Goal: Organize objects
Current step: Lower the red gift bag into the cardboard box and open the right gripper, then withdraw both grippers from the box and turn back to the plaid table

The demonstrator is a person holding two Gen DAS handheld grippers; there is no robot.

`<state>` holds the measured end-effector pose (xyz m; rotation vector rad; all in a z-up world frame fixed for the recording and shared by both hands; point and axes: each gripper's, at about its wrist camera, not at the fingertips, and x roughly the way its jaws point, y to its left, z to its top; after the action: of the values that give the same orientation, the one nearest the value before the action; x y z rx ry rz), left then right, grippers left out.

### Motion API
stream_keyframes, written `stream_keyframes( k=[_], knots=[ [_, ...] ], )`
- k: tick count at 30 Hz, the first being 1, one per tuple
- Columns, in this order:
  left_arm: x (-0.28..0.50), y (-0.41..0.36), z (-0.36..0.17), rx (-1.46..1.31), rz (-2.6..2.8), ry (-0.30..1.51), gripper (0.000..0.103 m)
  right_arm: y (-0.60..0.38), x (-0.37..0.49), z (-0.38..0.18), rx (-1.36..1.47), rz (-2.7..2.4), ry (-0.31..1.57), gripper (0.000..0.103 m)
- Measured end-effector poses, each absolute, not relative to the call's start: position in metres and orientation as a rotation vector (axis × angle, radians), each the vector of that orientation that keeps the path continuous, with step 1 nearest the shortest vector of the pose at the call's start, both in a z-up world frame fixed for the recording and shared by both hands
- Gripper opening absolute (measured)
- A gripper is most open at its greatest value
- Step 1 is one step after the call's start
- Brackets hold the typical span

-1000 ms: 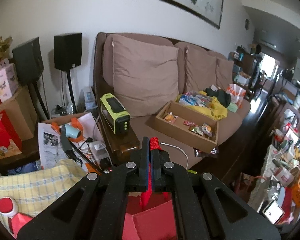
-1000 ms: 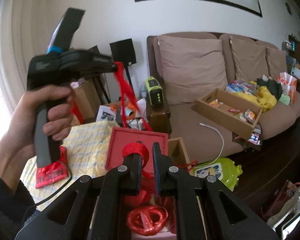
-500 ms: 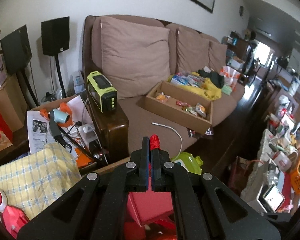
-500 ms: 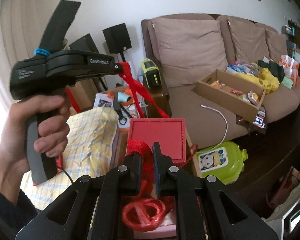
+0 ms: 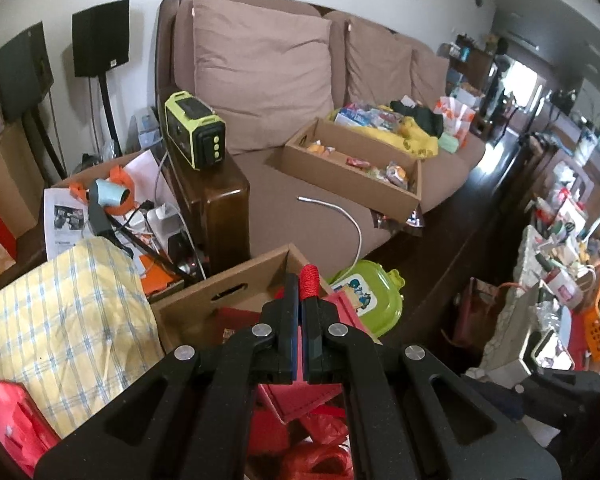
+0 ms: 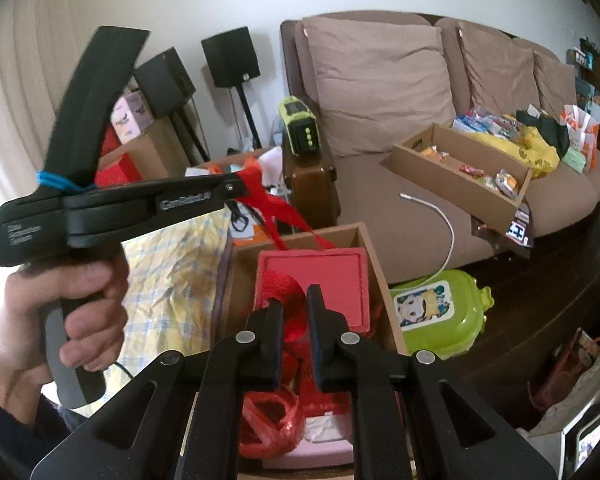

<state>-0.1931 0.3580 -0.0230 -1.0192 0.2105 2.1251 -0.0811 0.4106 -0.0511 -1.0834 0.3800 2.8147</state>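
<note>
A flat red box (image 6: 314, 286) lies in an open cardboard box (image 6: 300, 242) in front of the sofa. It hangs from red ribbon handles. My left gripper (image 5: 301, 280) is shut on one red ribbon handle (image 5: 309, 278); in the right wrist view it (image 6: 240, 186) holds the ribbon (image 6: 272, 204) taut above the cardboard box (image 5: 220, 286). My right gripper (image 6: 293, 300) is slightly apart around the other red ribbon handle (image 6: 282, 286), just above the red box. Loose red plastic string (image 6: 268, 420) lies below my right gripper.
A green lunch box (image 6: 436, 312) lies right of the cardboard box. A yellow checked cloth (image 6: 168, 264) lies to its left. A brown sofa (image 6: 380, 176) holds a snack tray (image 6: 456, 168) and a white cable (image 6: 436, 216). A green power unit (image 5: 194, 134) sits on the armrest.
Both grippers have lowered the red box into the cardboard box. My right gripper's fingers have parted a little around the ribbon. My left gripper has come down and stays shut on its ribbon.
</note>
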Motion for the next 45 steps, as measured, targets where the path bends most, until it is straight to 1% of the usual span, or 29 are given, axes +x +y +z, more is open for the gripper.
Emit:
stream_keyframes(
  k=[5, 9, 13, 14, 15, 16, 17, 18, 19, 20, 21, 22, 23, 24, 25, 27, 28, 31, 33, 34, 35, 39, 42, 45],
  knots=[
    [-0.193, 0.349, -0.030, -1.046, 2.102, 0.200, 0.001, 0.409, -0.083, -0.056, -1.102, 2.821, 0.388, 0.011],
    [-0.190, 0.349, -0.045, -1.078, 2.085, 0.254, 0.001, 0.407, -0.086, -0.060, -1.134, 2.818, 0.381, 0.011],
    [-0.185, 0.342, -0.056, -1.110, 2.066, 0.243, 0.001, 0.406, -0.087, -0.062, -1.148, 2.811, 0.373, 0.011],
    [-0.184, 0.341, -0.057, -1.116, 2.064, 0.242, 0.001, 0.406, -0.087, -0.061, -1.148, 2.809, 0.369, 0.013],
    [-0.182, 0.338, -0.057, -1.124, 2.061, 0.244, 0.002, 0.406, -0.087, -0.061, -1.149, 2.808, 0.367, 0.018],
    [-0.182, 0.336, -0.056, -1.132, 2.064, 0.246, 0.003, 0.407, -0.087, -0.061, -1.147, 2.804, 0.365, 0.021],
    [-0.181, 0.334, -0.056, -1.139, 2.068, 0.246, 0.007, 0.407, -0.087, -0.061, -1.145, 2.800, 0.362, 0.025],
    [-0.181, 0.331, -0.054, -1.150, 2.071, 0.242, 0.010, 0.407, -0.086, -0.061, -1.147, 2.796, 0.358, 0.027],
    [-0.180, 0.329, -0.053, -1.154, 2.075, 0.238, 0.016, 0.407, -0.086, -0.061, -1.149, 2.792, 0.355, 0.027],
    [-0.180, 0.326, -0.050, -1.156, 2.083, 0.231, 0.024, 0.407, -0.086, -0.061, -1.152, 2.791, 0.354, 0.029],
    [-0.180, 0.321, -0.047, -1.156, 2.093, 0.222, 0.029, 0.407, -0.086, -0.060, -1.155, 2.788, 0.351, 0.034],
    [-0.181, 0.319, -0.045, -1.161, 2.095, 0.217, 0.042, 0.407, -0.086, -0.060, -1.163, 2.782, 0.338, 0.036],
    [-0.182, 0.316, -0.043, -1.174, 2.092, 0.211, 0.058, 0.406, -0.086, -0.059, -1.166, 2.775, 0.320, 0.041],
    [-0.183, 0.312, -0.042, -1.192, 2.087, 0.208, 0.063, 0.406, -0.085, -0.058, -1.162, 2.772, 0.306, 0.046],
    [-0.183, 0.308, -0.039, -1.194, 2.091, 0.204, 0.064, 0.406, -0.083, -0.055, -1.144, 2.767, 0.288, 0.048],
    [-0.181, 0.296, -0.030, -1.174, 2.113, 0.190, 0.065, 0.408, -0.080, -0.051, -1.121, 2.761, 0.285, 0.056],
    [-0.181, 0.292, -0.027, -1.170, 2.118, 0.187, 0.066, 0.410, -0.078, -0.048, -1.106, 2.761, 0.290, 0.057],
    [-0.180, 0.273, -0.014, -1.162, 2.143, 0.158, 0.066, 0.411, -0.069, -0.036, -1.057, 2.774, 0.311, 0.065],
    [-0.178, 0.261, -0.004, -1.156, 2.161, 0.132, 0.070, 0.410, -0.066, -0.029, -1.030, 2.786, 0.313, 0.070],
    [-0.177, 0.254, 0.001, -1.151, 2.171, 0.118, 0.074, 0.408, -0.064, -0.025, -1.017, 2.795, 0.308, 0.071],
    [-0.174, 0.244, 0.008, -1.138, 2.186, 0.100, 0.077, 0.406, -0.062, -0.021, -1.005, 2.803, 0.301, 0.072],
    [-0.162, 0.206, 0.031, -1.082, 2.252, 0.083, 0.079, 0.397, -0.056, -0.008, -0.971, 2.834, 0.267, 0.077],
    [-0.153, 0.162, 0.049, -1.028, 2.381, 0.065, 0.084, 0.391, -0.054, -0.002, -0.959, 2.848, 0.246, 0.078],
    [-0.149, 0.114, 0.064, -0.999, 2.514, 0.026, 0.085, 0.387, -0.052, 0.002, -0.947, 2.862, 0.253, 0.078]
  ],
)
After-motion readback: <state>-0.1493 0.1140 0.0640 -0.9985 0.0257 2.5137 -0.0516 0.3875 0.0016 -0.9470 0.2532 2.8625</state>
